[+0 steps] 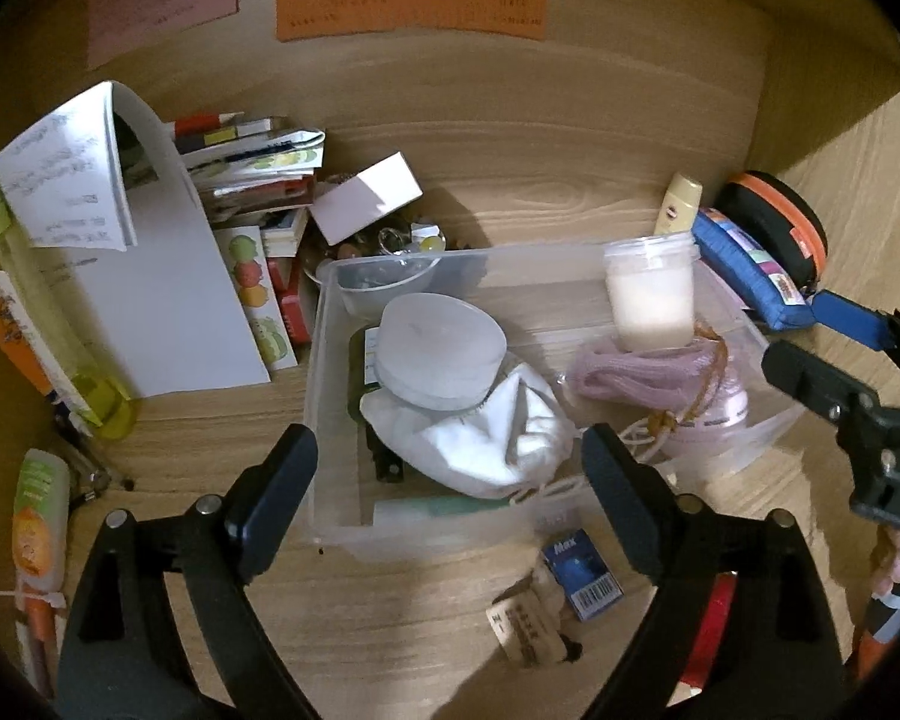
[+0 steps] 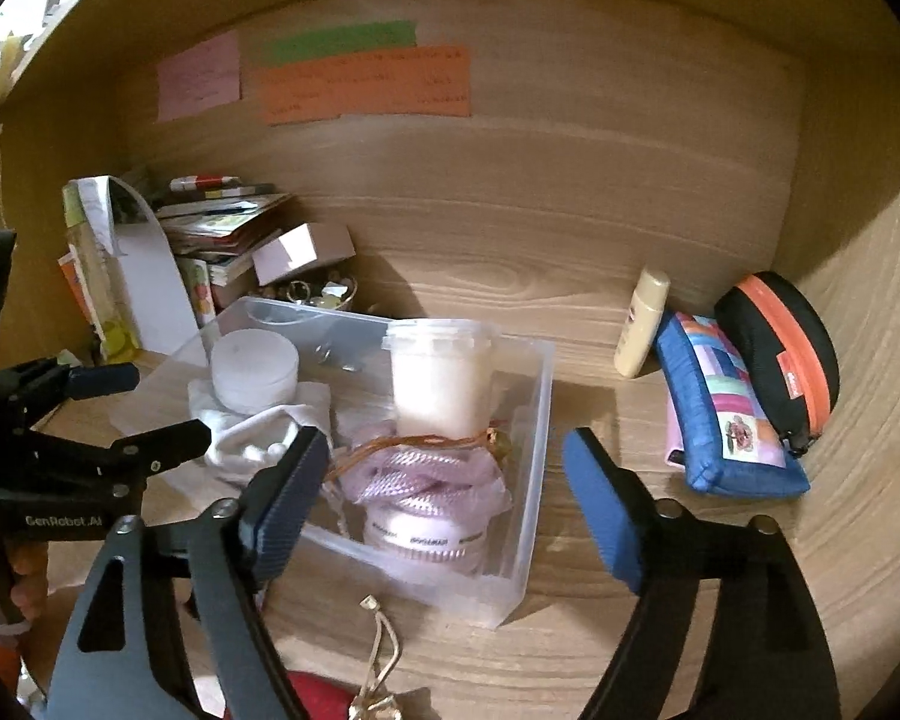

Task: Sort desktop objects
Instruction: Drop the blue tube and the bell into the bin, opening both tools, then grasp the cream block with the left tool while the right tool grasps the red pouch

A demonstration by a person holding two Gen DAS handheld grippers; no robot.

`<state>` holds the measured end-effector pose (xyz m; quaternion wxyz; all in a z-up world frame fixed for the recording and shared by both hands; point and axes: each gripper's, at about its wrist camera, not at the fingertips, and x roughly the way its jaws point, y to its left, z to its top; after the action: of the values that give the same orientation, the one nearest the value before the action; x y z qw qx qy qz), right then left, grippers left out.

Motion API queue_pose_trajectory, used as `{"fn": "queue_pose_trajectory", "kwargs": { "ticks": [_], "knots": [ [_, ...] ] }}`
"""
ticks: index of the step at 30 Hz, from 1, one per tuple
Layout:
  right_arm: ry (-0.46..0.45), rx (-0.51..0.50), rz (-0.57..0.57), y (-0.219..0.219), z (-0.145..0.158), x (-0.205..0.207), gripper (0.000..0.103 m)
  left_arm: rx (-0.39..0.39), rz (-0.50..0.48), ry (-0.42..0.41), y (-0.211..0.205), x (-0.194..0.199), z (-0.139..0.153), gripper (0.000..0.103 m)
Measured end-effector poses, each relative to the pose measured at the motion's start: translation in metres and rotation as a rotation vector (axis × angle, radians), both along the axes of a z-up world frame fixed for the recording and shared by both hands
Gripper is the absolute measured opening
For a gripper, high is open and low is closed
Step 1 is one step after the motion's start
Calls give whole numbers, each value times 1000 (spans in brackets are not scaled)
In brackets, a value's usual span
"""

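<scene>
Both grippers gape empty: left gripper (image 1: 450,480) reads "GenRobot.AI" at lower left; right gripper (image 2: 444,498); "Max" box (image 1: 582,579) bottom centre.

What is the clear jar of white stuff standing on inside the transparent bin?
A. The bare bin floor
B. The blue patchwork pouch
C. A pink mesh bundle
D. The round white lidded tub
C: the clear jar stands on the pink mesh bundle in the transparent bin; the left wrist view shows the same stack.
</scene>
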<state>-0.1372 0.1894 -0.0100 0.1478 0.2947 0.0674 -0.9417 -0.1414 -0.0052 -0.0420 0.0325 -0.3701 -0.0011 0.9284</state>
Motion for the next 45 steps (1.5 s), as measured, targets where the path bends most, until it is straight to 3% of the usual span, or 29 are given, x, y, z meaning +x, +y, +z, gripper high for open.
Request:
{"fn": "queue_pose_trajectory", "kwargs": {
  "ticks": [8,16,22,31,39,45],
  "knots": [
    [0,2,0,3,6,25,84,43,16,36,-16,27,22,96],
    [-61,-73,-10,17,4,47,85,80,72,61,-40,56,31,98],
    [-130,-104,1,18,-15,62,85,86,81,27,-45,70,17,98],
    [-269,-58,51,-3,-66,74,85,119,67,-54,-41,78,-20,98],
    [-328,9,88,-21,-85,77,85,107,33,-125,-27,77,-44,98],
    [-307,59,93,-27,-92,76,85,76,6,-158,-12,67,-53,98]
  ]
}}
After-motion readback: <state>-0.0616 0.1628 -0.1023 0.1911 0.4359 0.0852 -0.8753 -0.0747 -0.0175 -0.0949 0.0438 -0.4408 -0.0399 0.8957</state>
